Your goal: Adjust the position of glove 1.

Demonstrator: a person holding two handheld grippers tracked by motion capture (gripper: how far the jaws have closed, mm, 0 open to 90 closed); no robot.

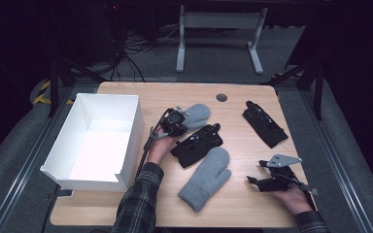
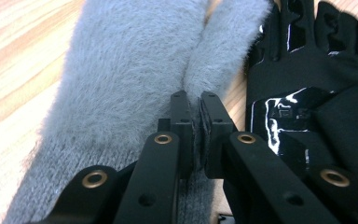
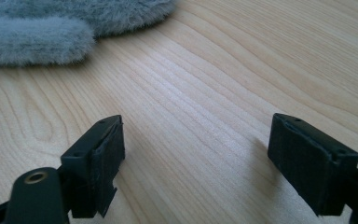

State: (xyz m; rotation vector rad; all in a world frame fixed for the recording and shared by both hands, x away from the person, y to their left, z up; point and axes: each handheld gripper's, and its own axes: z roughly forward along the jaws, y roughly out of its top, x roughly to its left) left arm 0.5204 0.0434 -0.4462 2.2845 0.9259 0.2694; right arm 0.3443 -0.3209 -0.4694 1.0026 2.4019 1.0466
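so this looks like a sort-the-gloves-into-the-box job, and we're right at the pick-up step for the first grey mitten. the left gripper is down on the far grey mitten near the middle of the table, and in the left gripper view its jaws are squeezed together with a thin fold of the fuzzy fabric caught between them, about where the thumb splits from the palm. so it's clamped on the mitten, though only by a small pinch as far as i can tell. the mitten is lying flat on the wood, not lifted yet.

right beside it, touching or nearly so, is a black glove with shiny patches. the second grey mitten lies closer to the person, and another black glove sits well apart toward the far right.

the right gripper is hovering low at the near right of the table, jaws spread wide with nothing between them, just bare wood under it and the edge of the near mitten off ahead.

the white box on the left has nothing in it, so i'd say the sorting has barely started.

next move, my guess: lift straight up first so the mitten clears the black glove without dragging it, then swing left over the box wall and let go. with that little fabric held, a fast swing could shake it loose.
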